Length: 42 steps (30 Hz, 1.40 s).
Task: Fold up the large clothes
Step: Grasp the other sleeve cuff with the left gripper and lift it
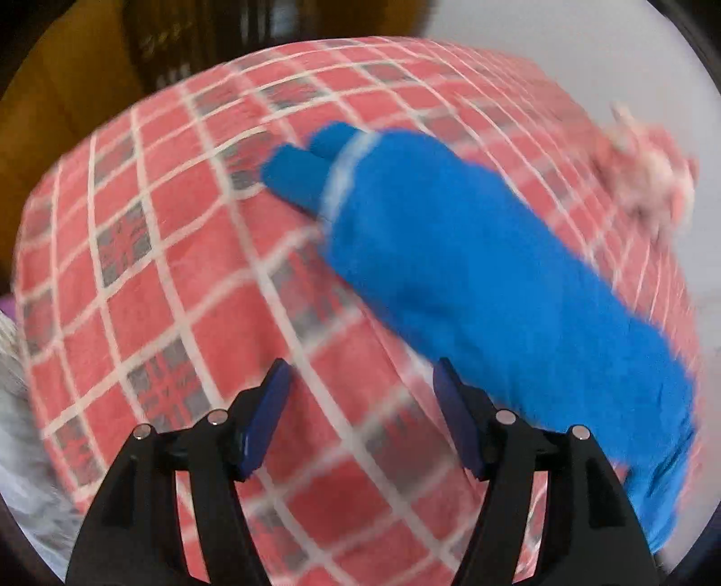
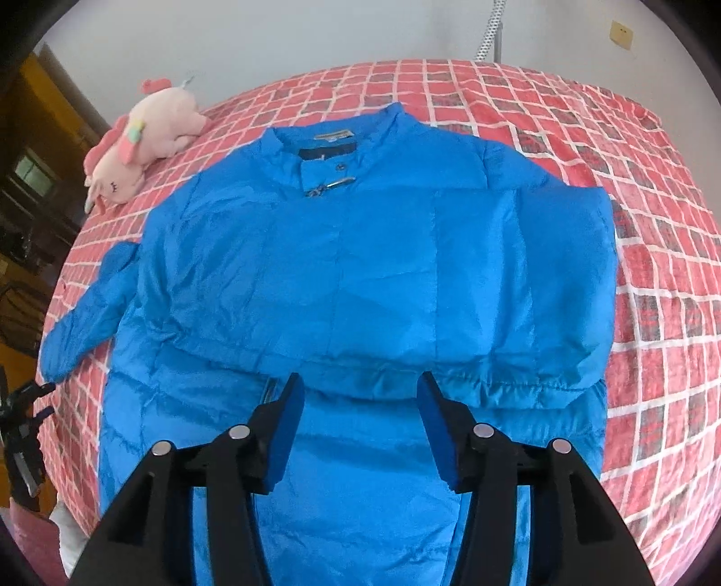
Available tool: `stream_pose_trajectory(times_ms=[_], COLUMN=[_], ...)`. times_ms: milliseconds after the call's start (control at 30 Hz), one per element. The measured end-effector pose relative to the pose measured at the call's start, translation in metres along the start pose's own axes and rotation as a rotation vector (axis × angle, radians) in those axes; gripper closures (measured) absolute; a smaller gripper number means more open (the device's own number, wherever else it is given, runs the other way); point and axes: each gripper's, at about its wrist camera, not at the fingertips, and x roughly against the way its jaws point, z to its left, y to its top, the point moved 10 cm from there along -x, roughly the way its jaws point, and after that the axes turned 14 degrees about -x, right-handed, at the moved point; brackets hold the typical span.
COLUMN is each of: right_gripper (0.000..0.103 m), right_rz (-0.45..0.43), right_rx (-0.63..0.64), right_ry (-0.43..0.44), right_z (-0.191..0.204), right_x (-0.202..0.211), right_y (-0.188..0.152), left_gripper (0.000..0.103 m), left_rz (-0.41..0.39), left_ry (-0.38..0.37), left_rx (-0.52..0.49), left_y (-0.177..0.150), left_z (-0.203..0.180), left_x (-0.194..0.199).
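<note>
A bright blue padded jacket [image 2: 360,270] lies front up on a bed with a red checked cover [image 2: 653,252]. Its right sleeve is folded across the chest; its left sleeve [image 2: 85,311] stretches out to the left. My right gripper [image 2: 358,387] is open and empty, just above the jacket's middle. In the blurred left wrist view the outstretched sleeve [image 1: 473,270] runs diagonally over the cover [image 1: 180,270]. My left gripper [image 1: 362,374] is open and empty, just left of the sleeve. The left gripper also shows in the right wrist view [image 2: 27,405] at the bed's left edge.
A pink plush unicorn [image 2: 144,135] lies on the bed at the far left, near the jacket's shoulder. A white wall [image 2: 315,36] stands behind the bed. Brown furniture [image 2: 31,148] stands off the bed's left side.
</note>
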Motion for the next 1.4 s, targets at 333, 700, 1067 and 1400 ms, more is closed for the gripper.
stream_pose_trajectory(times_ms=[333,700,1067,1400], right_gripper=[0.051,0.051,0.050,0.050], right_rz=[0.007,0.011,0.006,-0.026], right_rx=[-0.036,-0.046,-0.064,-0.096], right_ry=[-0.068,-0.095,-0.082,-0.056], right_z=[-0.016,-0.028,-0.042,-0.062], right_x=[-0.014,-0.022,-0.018,0.002], right_y=[0.006,0.008,0.008,0.009], left_gripper=[0.034,0.084,0.090,0.092], left_rz=[-0.045,-0.167,-0.340,-0.441], left_ry=[-0.071,-0.082,-0.082,-0.301], left_rx=[0.056,0.126,0.020,-0.414], left_y=[0.043,0.048,0.048,0.015], left_z=[0.004,0.004,-0.045,-0.262], left_x=[-0.014,0.007,0.081,0.151])
